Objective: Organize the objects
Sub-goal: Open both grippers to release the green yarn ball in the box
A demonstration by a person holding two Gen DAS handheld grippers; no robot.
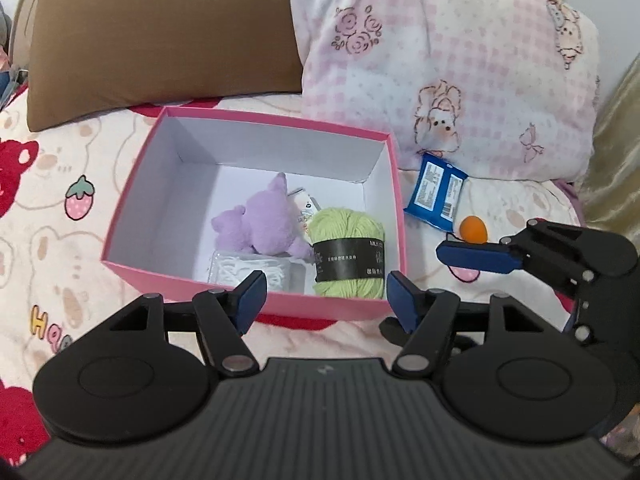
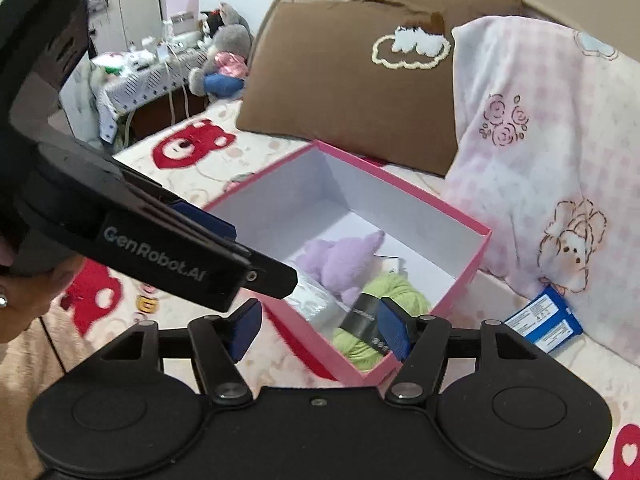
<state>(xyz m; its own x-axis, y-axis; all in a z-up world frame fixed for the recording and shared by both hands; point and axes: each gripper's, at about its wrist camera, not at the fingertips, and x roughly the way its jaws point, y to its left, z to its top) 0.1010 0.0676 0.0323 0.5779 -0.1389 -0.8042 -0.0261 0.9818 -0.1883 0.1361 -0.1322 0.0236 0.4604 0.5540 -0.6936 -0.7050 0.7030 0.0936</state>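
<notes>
A pink cardboard box with a plain white inside sits open on a bedspread printed with bears and strawberries, in front of a brown pillow and a pink checked pillow. Its contents crowd the near right part of the floor: a lilac plush toy lies on a clear plastic packet, and just right of it sits a ball of light green yarn wrapped in a black paper band (the print on the band is too small to read). Outside the box, to its right, a blue wrapped packet leans at the foot of the pink pillow, with a small orange ball just nearer. The left gripper hangs over the near wall of the box, jaws parted with nothing between the blue pads. The right gripper hovers over the near corner, likewise spread apart and empty.
</notes>
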